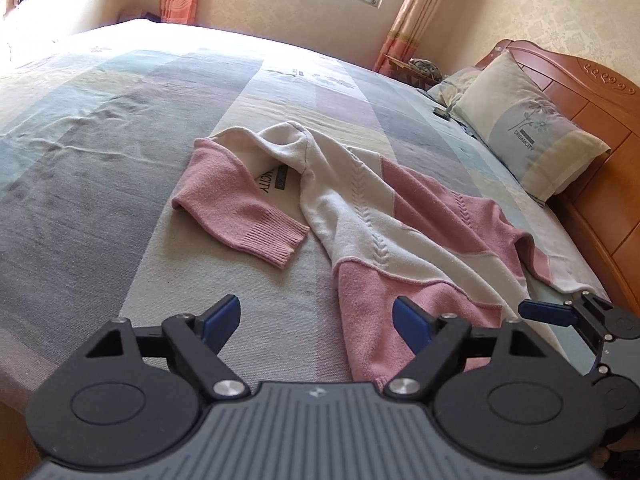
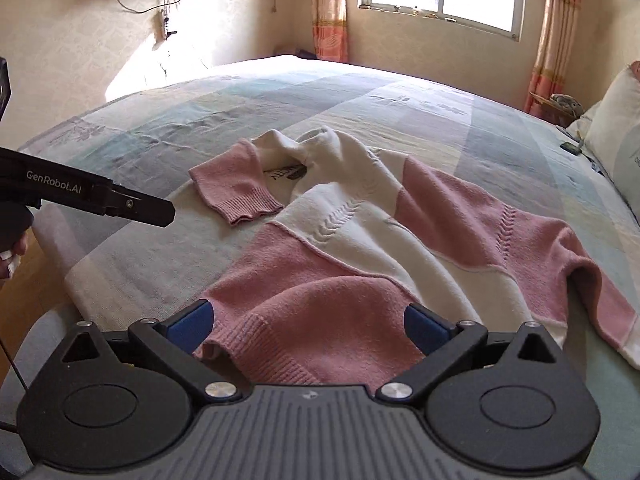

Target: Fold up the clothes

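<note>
One sweater [image 1: 372, 216], perhaps two pillows [image 1: 528, 128].

"DREAMCITY" on pillow [image 1: 524, 128]; "GenRobot.AI" on left gripper [image 2: 60, 188]

Pink-and-white sweater [image 2: 360, 248]; pastel patchwork bedspread [image 1: 100, 128]; orange plaid curtains [image 2: 330, 8]

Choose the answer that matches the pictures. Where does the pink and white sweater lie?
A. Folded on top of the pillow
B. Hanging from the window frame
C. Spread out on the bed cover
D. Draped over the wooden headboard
C: the sweater lies spread on the bed cover, one sleeve bent across, clear of the pillow.
</note>
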Demonstrator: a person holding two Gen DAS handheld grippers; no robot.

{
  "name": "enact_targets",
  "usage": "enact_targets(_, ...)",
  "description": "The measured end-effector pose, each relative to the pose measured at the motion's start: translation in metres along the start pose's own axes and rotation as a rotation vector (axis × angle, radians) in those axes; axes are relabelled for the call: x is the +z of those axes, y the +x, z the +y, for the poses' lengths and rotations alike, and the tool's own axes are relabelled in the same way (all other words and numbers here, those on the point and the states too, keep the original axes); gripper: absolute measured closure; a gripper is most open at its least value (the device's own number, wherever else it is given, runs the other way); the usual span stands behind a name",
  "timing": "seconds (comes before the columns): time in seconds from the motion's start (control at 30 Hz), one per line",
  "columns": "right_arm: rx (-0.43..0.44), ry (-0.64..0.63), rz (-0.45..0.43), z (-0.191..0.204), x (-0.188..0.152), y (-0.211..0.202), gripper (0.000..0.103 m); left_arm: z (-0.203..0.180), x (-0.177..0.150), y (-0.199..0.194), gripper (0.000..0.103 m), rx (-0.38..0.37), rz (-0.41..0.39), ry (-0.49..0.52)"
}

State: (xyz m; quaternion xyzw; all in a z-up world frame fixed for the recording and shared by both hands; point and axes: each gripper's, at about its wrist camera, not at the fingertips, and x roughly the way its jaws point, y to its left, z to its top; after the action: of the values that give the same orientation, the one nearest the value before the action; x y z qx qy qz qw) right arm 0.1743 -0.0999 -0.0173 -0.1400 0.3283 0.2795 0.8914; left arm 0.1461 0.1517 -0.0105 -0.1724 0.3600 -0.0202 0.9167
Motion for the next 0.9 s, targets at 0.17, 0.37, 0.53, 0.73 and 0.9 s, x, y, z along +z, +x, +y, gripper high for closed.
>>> enact_targets(0.17,-0.017,-0.190,0.088,0.059,0.016,0.047,0.000,0.026,-0.003,-0.006,0.015,0.000,-0.003,-0.092)
enact_targets(0.37,-0.150,-0.349,0.191,0.090,0.008,0.093,0.000,0.043,-0.006,-0.005,0.015,-0.029,0.009,-0.152)
enact_targets(0.53,-0.234,-0.257,0.154,0.054,0.013,0.081,0.000,0.040,-0.004,0.005,0.015,-0.073,0.026,-0.170)
enact_targets(0.73,-0.317,0.012,0.146,-0.027,0.004,0.065,0.000,0.017,-0.003,0.021,0.015,-0.140,0.066,-0.146)
enact_targets(0.9,-0.334,0.320,0.183,-0.106,-0.025,0.061,0.000,-0.002,-0.005,0.039,0.015,-0.209,0.112,-0.155)
